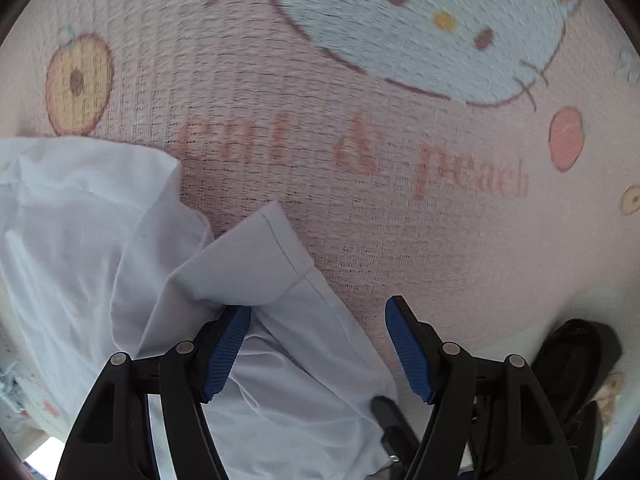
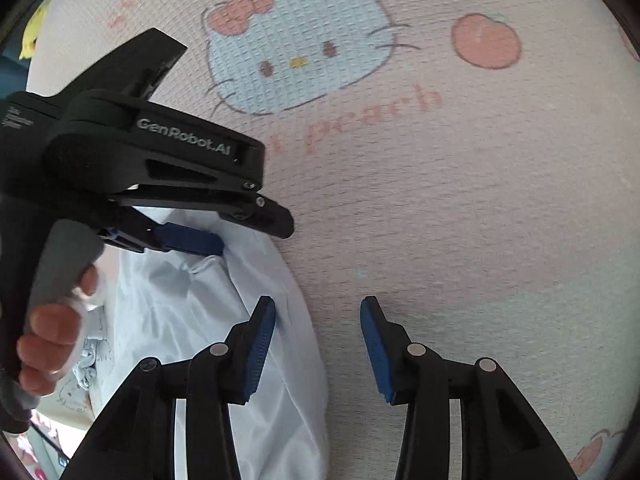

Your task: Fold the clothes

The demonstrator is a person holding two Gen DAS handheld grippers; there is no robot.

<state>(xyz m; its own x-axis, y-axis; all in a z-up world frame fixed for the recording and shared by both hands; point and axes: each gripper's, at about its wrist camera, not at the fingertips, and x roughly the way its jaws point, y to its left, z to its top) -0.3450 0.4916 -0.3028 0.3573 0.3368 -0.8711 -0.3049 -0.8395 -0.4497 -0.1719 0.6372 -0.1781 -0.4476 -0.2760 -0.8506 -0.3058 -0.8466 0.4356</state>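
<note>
Fingers of the left gripper [image 1: 318,350] stand apart with nothing pinched: thin white cloth lies under and against its left blue pad, while the right pad hangs over bare blanket. The right gripper [image 2: 318,350] is likewise spread and holding nothing, its left finger over the edge of the same white garment [image 1: 132,248], its right finger above the pink blanket [image 2: 460,220]. Just ahead of the left fingertips a hemmed flap with a visible stitch line pokes up and forward; beyond and to the left of that the garment bunches in loose, rumpled layers. Farther out the blanket shows a cartoon cat face, peaches and lettering. In the right wrist view the left gripper's body and the hand [image 2: 52,332] holding it sit up and to the left of the right fingers. The fabric looks light, limp and a little slick, likely to sag and slide, so the stitched hem or a corner seems the surest place to pinch.
</note>
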